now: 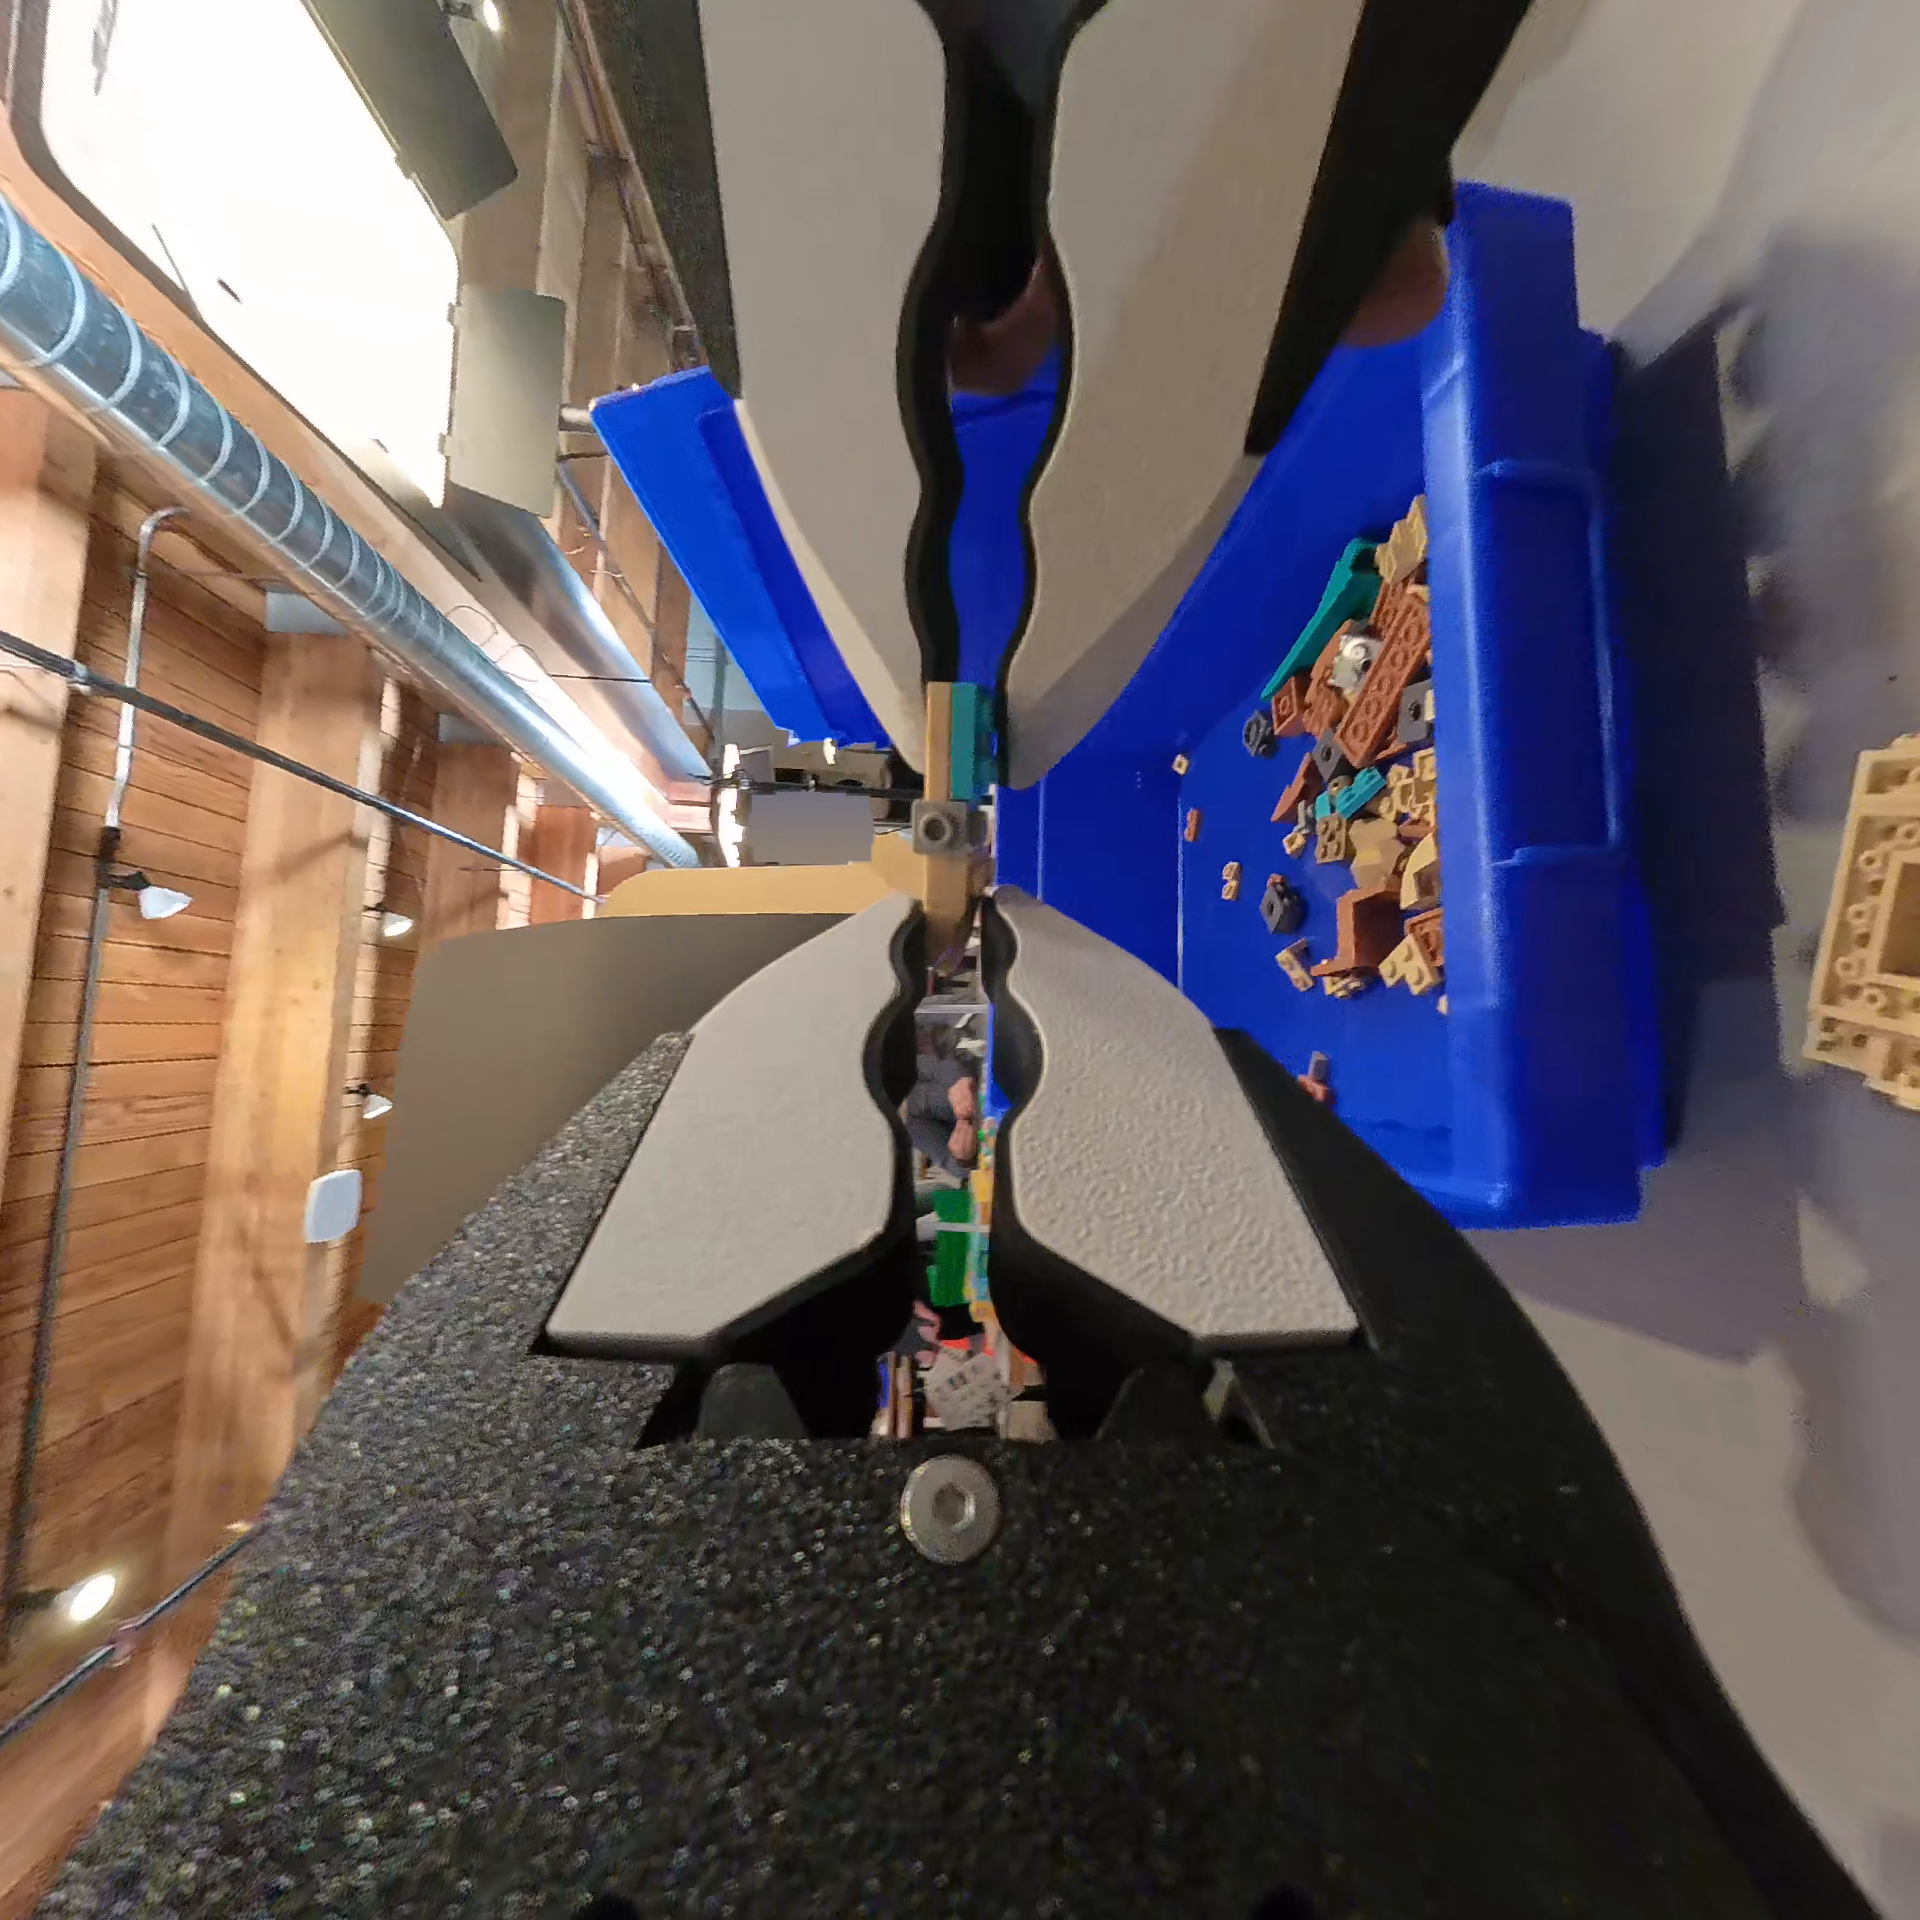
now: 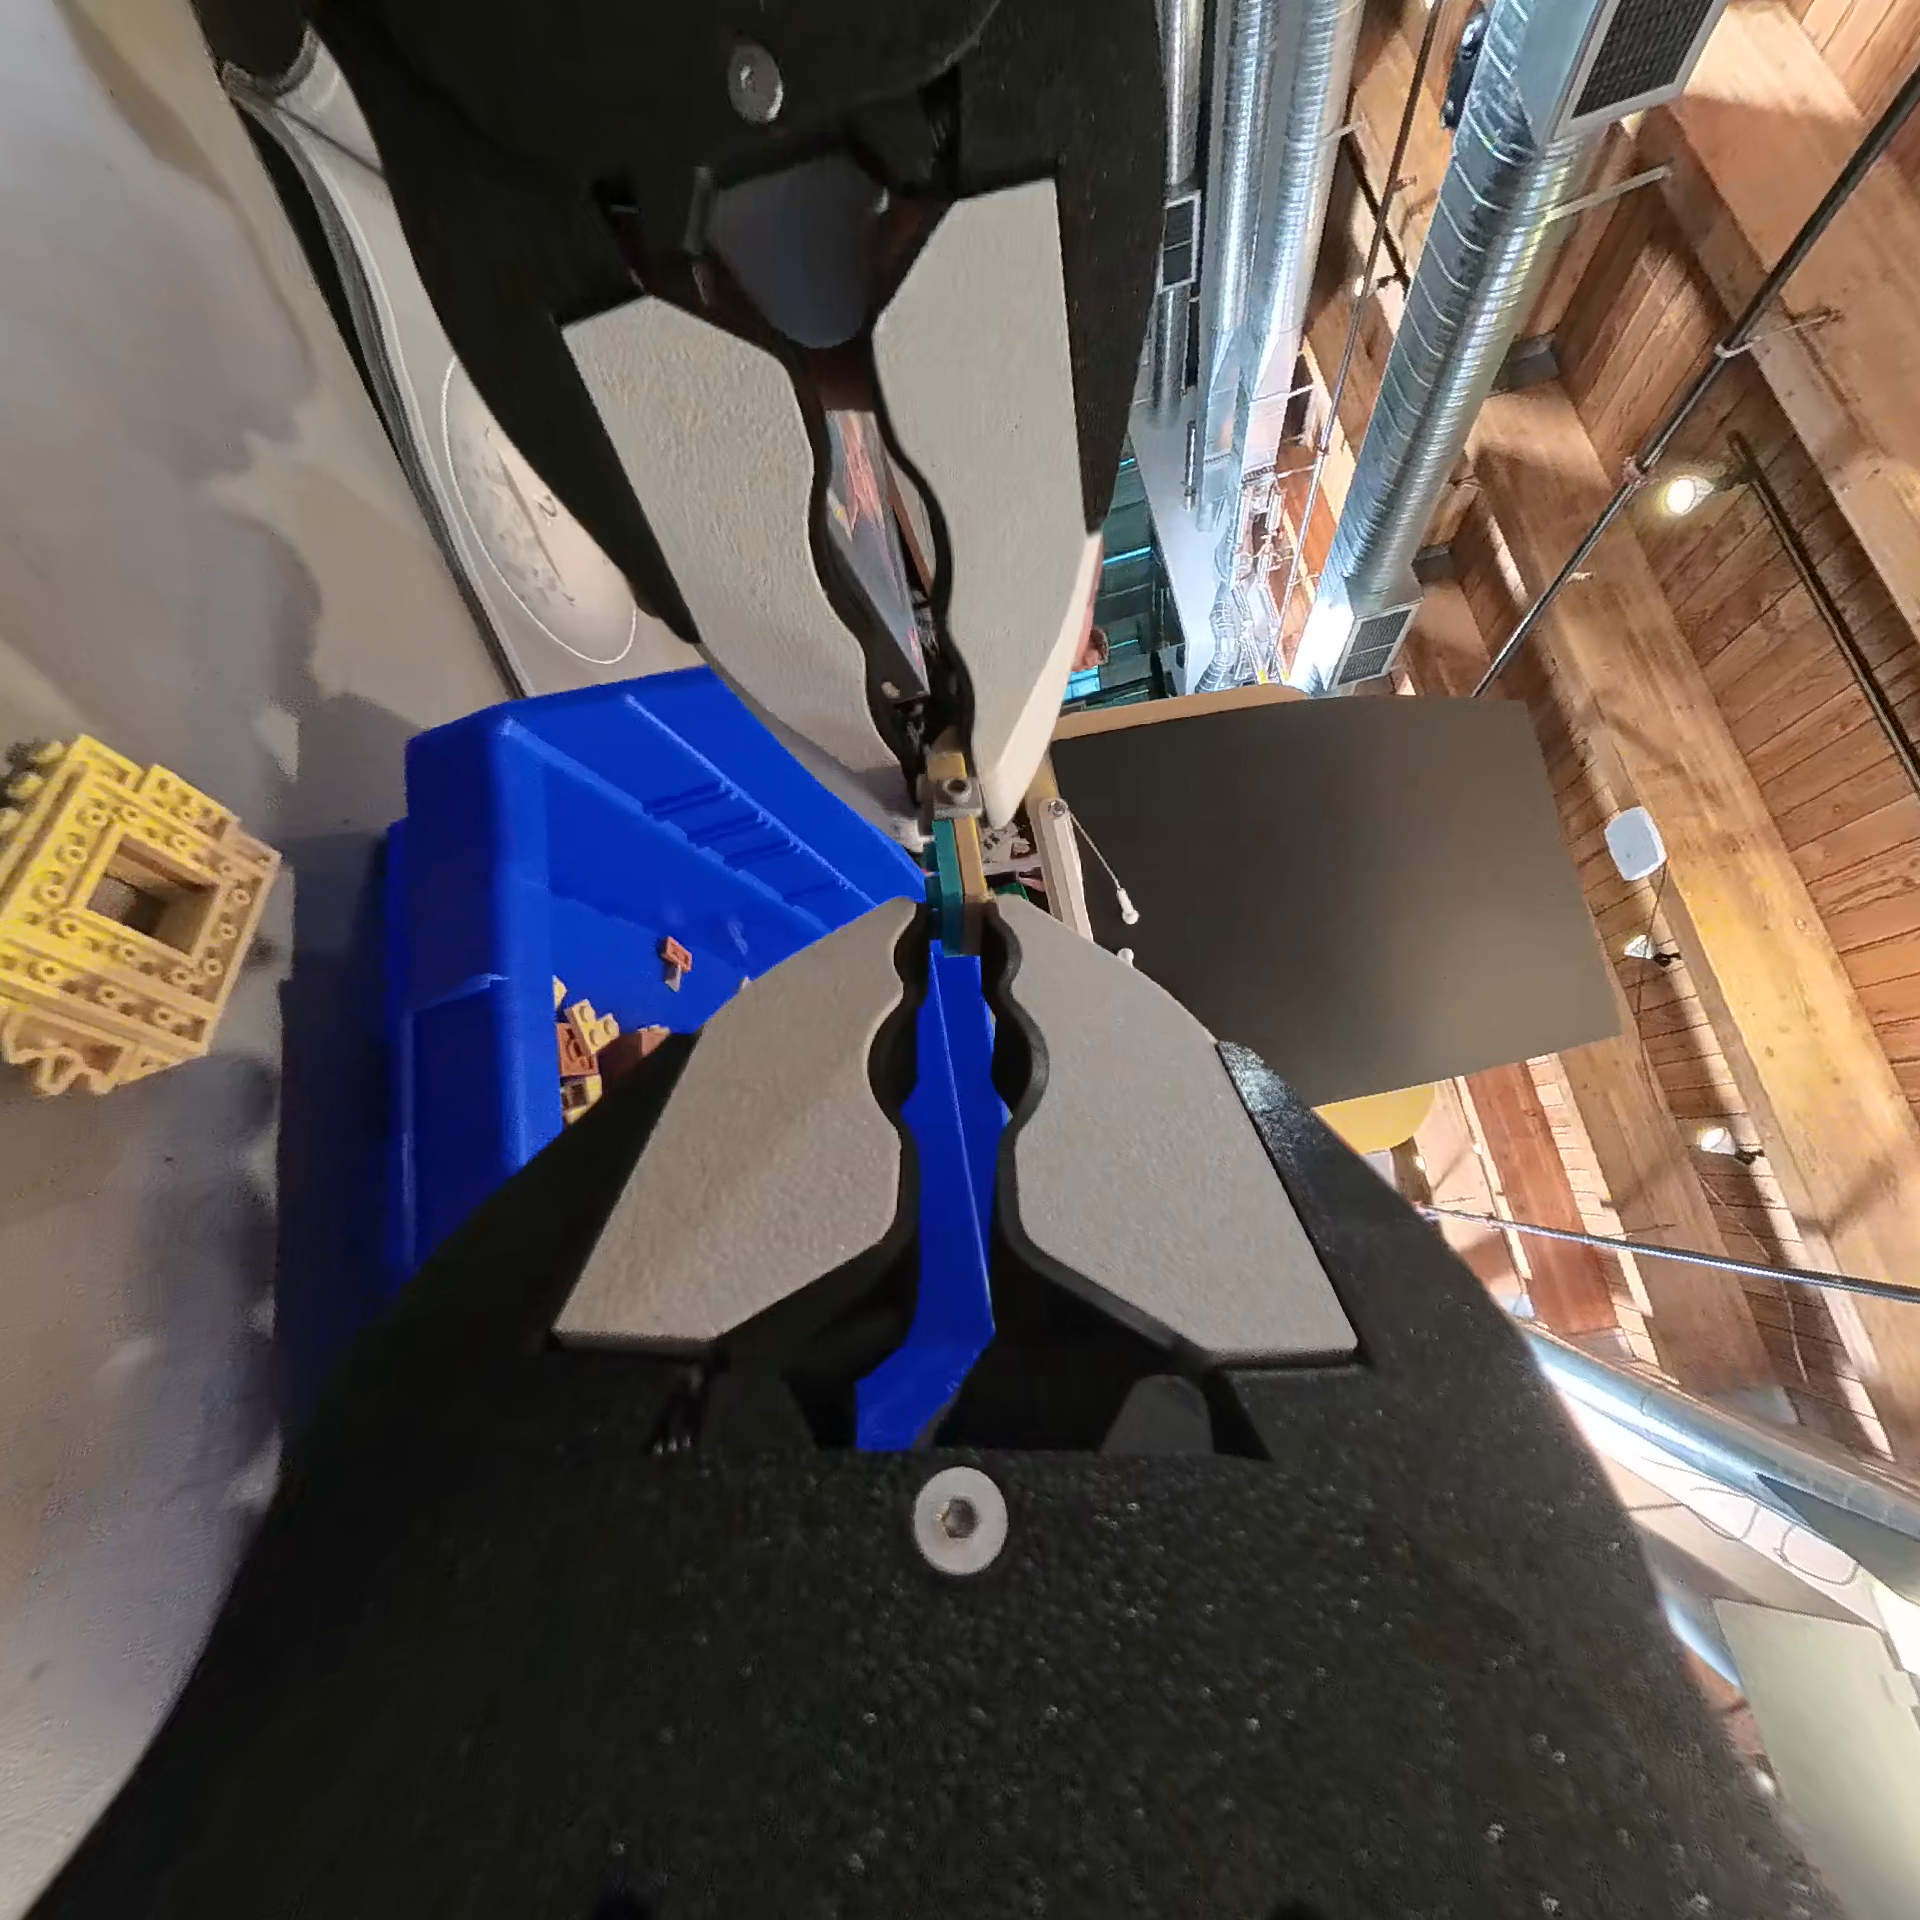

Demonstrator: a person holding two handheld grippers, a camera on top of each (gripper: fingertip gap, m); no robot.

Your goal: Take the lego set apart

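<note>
A small brick assembly hangs in the air between my two grippers, which face each other tip to tip. It is a long tan plate (image 1: 940, 883) with a teal piece (image 1: 977, 727) on one end and a small grey brick (image 1: 940, 828) at its middle. My left gripper (image 1: 951, 920) is shut on the bare tan end. My right gripper (image 1: 964, 727) is shut on the teal and tan end. In the right wrist view, my right gripper (image 2: 956, 925) pinches the teal piece (image 2: 948, 883) and tan plate (image 2: 975, 873), the grey brick (image 2: 954, 795) sits beyond, and the left gripper (image 2: 951, 774) grips the far end.
A blue bin (image 1: 1507, 727) lies under the grippers, with several loose brown, tan, teal and dark bricks (image 1: 1361, 779); it also shows in the right wrist view (image 2: 623, 831). A tan built brick frame (image 1: 1870, 914) stands on the white table (image 1: 1766, 1558) beside the bin. Only a small space, under 4 cm, lies between the two pairs of fingers.
</note>
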